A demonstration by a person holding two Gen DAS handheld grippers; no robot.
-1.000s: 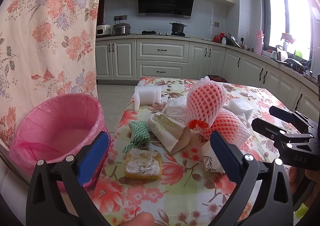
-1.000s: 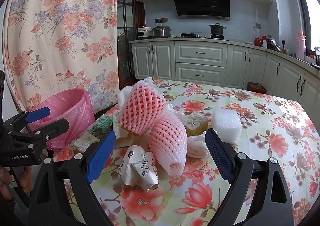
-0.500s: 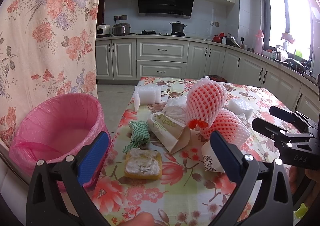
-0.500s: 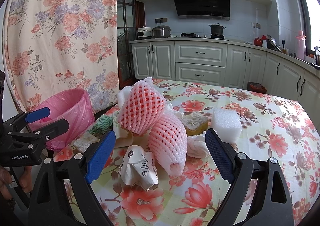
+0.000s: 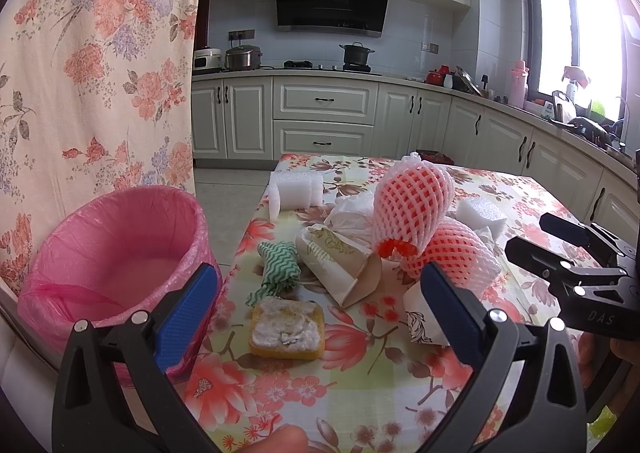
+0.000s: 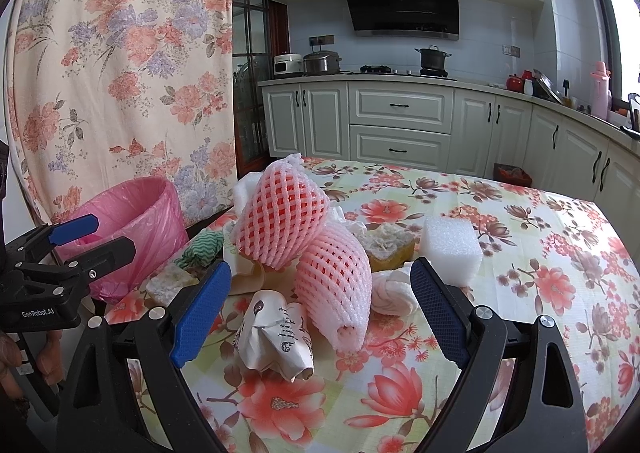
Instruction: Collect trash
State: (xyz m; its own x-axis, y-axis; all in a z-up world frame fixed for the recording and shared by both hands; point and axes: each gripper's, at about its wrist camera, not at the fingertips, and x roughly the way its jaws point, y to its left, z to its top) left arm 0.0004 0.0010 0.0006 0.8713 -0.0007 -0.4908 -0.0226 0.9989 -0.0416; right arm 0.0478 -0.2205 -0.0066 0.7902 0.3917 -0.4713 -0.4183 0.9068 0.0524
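The trash pile lay on the table beside the pink bin, exactly as a second before. Both grippers stayed wide and empty; collecting had not begun.

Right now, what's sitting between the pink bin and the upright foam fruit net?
In the left wrist view, the green zigzag cloth and a crumpled paper cup lie between the pink bin and the foam net.
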